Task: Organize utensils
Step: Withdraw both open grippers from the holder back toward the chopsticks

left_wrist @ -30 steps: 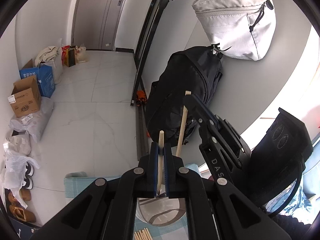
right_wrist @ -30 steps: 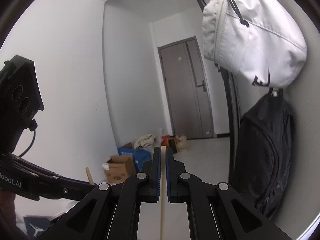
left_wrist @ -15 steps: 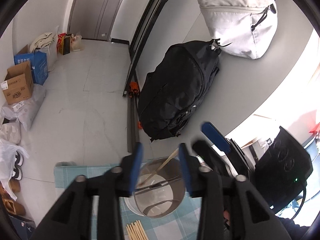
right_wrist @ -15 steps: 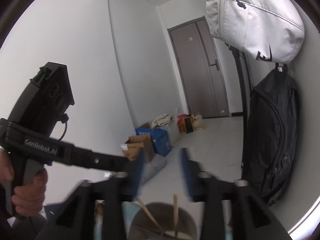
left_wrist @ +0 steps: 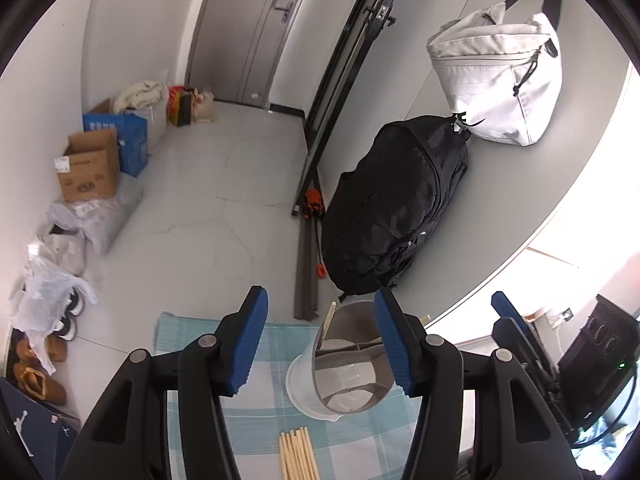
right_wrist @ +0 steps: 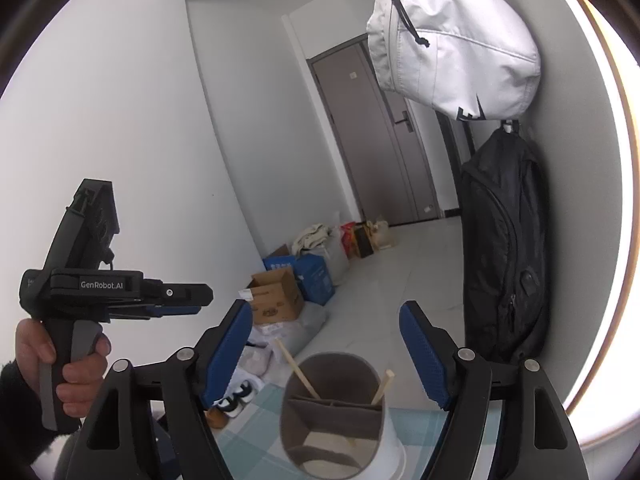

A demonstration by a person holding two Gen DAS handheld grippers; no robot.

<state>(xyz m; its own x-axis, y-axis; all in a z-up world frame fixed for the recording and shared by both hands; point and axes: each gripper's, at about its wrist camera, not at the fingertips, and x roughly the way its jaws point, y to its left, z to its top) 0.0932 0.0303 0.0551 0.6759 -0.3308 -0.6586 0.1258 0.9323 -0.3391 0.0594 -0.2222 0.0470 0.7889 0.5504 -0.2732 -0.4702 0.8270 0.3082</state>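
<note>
Two grippers, both with jaws apart and nothing between the blue pads; each has just been opening. Left gripper (left_wrist: 320,340) hangs above the cloth, tilted down. Right gripper (right_wrist: 326,354) points nearly level, its fingers framing the holder from above.

Utensil holder (right_wrist: 332,408): round, grey-lined container with an inner divider, standing on the checked cloth. Two chopsticks stand in it. One chopstick (right_wrist: 298,370) leans left out of the rim, the other chopstick (right_wrist: 382,388) leans right. In the left wrist view the holder (left_wrist: 344,364) sits partly behind the right-hand finger of the left gripper. Loose bundle of chopsticks (left_wrist: 298,456) lies flat on the cloth just below the holder, near the frame's bottom edge, apart from both grippers.

A hand (right_wrist: 60,368) in a dark sleeve grips the handle of the left gripper, seen at the left of the right wrist view.

Surface: blue-and-white checked cloth (left_wrist: 264,400).

Room: pale tiled floor (left_wrist: 192,216), grey door (right_wrist: 376,136) at the far end. Black backpack (left_wrist: 396,208) hangs against the right wall, white bag (left_wrist: 496,92) above it. Cardboard box (left_wrist: 88,172), blue box, plastic bags and shoes line the left wall.
</note>
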